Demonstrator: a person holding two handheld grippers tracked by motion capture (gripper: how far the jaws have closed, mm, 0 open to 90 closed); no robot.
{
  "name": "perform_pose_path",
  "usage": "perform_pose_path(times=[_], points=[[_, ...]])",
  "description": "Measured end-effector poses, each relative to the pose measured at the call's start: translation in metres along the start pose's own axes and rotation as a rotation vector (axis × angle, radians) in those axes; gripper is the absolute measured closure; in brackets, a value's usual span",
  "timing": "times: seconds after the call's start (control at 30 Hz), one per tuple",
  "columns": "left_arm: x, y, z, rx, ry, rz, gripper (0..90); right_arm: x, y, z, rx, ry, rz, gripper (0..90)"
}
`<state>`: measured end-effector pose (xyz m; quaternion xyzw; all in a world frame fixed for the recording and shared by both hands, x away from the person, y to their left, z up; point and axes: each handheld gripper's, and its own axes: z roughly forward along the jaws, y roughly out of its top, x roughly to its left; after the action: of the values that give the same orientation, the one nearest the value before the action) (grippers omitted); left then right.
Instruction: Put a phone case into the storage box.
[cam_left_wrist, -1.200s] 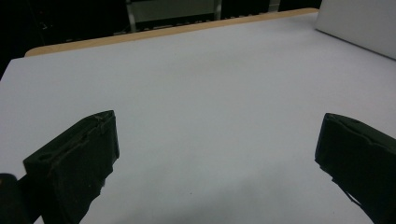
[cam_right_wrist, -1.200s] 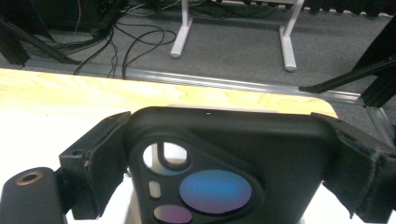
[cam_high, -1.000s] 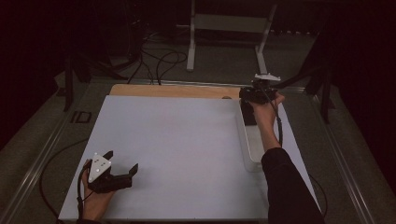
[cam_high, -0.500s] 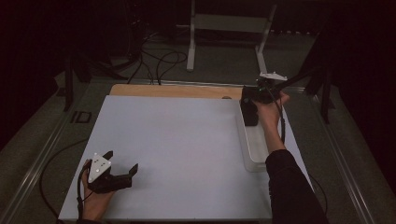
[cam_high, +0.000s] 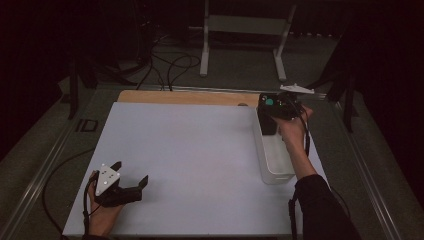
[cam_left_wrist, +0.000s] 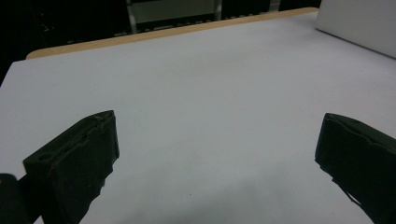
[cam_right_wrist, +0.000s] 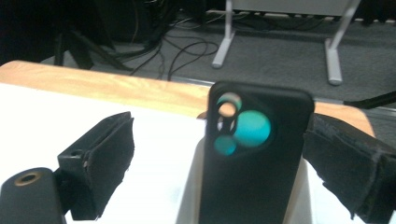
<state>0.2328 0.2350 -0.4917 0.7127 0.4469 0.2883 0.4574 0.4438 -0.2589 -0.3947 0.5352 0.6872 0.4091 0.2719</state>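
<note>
The phone (cam_right_wrist: 254, 154) stands upright between the spread jaws of the right gripper (cam_right_wrist: 224, 158), against its right jaw, over the tray (cam_high: 274, 160).

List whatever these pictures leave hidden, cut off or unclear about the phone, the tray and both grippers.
- Phone: lower part cut off by the bottom edge of the right gripper view; its camera lenses are blurred.
- Right gripper: whether its jaws touch the phone is unclear; a gap shows on one side.
- White tray: its far end is hidden behind the hand and gripper in the high view.
- Left gripper: its body is cut off below.
</note>
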Motion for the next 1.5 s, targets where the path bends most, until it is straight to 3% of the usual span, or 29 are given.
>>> perform_pose_path(times=[0.23, 0.47, 0.7, 1.07, 1.27, 1.5], points=[[0.000, 0.000, 0.000, -0.003, 0.003, 0.000, 0.1, 0.010, -0.013, -0.021, -0.017, 0.082, -0.011, 9.1], [0.000, 0.000, 0.000, -0.002, 0.004, -0.001, 0.1, 0.027, -0.033, -0.046, -0.030, 0.157, -0.065, 9.1], [0.001, 0.001, -0.002, -0.007, 0.005, -0.004, 0.1, 0.033, -0.053, -0.067, -0.062, 0.177, -0.102, 9.1], [0.001, 0.005, -0.005, -0.021, -0.001, -0.012, 0.1, 0.031, -0.086, -0.093, -0.119, 0.208, -0.093, 9.0], [0.002, 0.007, -0.008, -0.033, 0.001, -0.014, 0.1, 0.032, -0.103, -0.107, -0.153, 0.222, -0.112, 9.0], [0.001, 0.009, -0.008, -0.038, -0.006, -0.002, 0.1, 0.035, -0.124, -0.114, -0.149, 0.229, -0.135, 9.1]])
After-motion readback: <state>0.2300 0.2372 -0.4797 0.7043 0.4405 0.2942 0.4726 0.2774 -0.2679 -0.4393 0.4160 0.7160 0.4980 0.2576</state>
